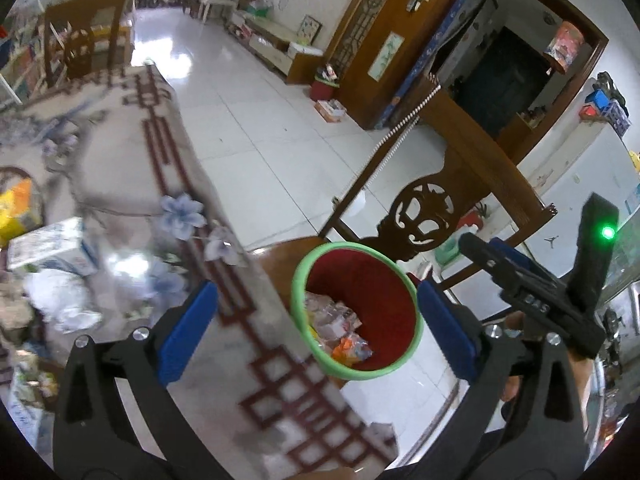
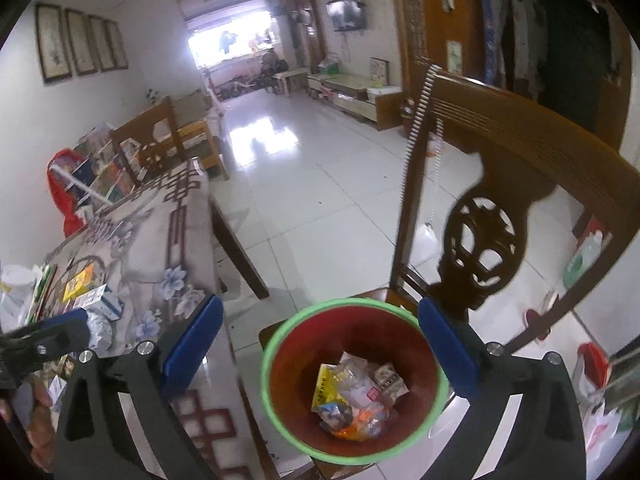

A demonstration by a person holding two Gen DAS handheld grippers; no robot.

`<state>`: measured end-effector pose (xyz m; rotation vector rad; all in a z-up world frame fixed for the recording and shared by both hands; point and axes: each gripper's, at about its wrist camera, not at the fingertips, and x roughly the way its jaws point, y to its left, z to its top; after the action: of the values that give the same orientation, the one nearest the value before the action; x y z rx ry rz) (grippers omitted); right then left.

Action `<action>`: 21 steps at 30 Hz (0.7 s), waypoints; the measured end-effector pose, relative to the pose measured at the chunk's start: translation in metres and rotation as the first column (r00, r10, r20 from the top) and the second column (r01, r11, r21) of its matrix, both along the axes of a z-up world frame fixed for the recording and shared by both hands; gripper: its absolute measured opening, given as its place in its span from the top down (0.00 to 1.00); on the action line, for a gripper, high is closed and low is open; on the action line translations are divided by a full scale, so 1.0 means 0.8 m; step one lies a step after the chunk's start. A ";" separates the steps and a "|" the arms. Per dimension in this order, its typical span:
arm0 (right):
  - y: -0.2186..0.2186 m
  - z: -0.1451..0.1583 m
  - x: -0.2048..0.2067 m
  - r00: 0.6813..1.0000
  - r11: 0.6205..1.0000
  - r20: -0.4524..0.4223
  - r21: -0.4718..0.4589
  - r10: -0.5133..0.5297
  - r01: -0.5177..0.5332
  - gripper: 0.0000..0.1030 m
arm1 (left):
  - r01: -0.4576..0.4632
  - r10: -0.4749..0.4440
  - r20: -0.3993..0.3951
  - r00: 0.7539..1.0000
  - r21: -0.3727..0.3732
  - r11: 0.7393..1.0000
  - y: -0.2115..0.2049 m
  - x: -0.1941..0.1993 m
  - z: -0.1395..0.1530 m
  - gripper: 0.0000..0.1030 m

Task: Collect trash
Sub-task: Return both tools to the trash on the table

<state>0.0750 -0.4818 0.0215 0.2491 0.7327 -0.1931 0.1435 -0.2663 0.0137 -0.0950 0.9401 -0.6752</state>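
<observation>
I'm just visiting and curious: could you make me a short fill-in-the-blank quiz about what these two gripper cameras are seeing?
1. The red bin has a ____ rim.
2. The bin stands on a wooden ____.
3. Both the left gripper and the right gripper have their jaws ____.
4. The wrappers lie ____ the bin.

Missing words: green; chair; open; inside

We see only part of the bin (image 1: pixel 356 312) in the left wrist view: the table (image 1: pixel 168 184) edge cuts across its near rim, and the wrappers (image 1: pixel 340 332) inside are a blurred heap we cannot tell apart. The tablecloth pattern smears with motion, and the boxes (image 1: pixel 48 248) at the far left are too soft to read. In the right wrist view the chair (image 2: pixel 480 240) seat lies mostly under the bin, the wrappers' print is too small to read, and a hand (image 2: pixel 38 432) is cut by the left edge.
</observation>
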 end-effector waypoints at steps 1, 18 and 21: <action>0.014 0.002 0.004 1.000 1.000 0.004 -0.012 0.021 -0.021 0.08 | -0.007 0.007 0.019 1.000 0.006 1.000 0.010 -0.004 0.006 0.05; 0.208 0.011 0.063 0.958 0.955 -0.001 -0.080 0.287 -0.286 0.07 | -0.255 0.247 0.102 0.964 0.076 0.964 0.250 -0.031 0.028 0.05; 0.242 0.006 0.074 0.942 0.939 -0.013 -0.081 0.335 -0.335 0.07 | -0.303 0.294 0.090 0.952 0.105 0.947 0.300 -0.034 0.015 0.05</action>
<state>0.1345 -0.2885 0.0267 0.0424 0.7530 0.1018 0.1163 -0.0262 0.0254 -0.1049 0.8703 -0.3394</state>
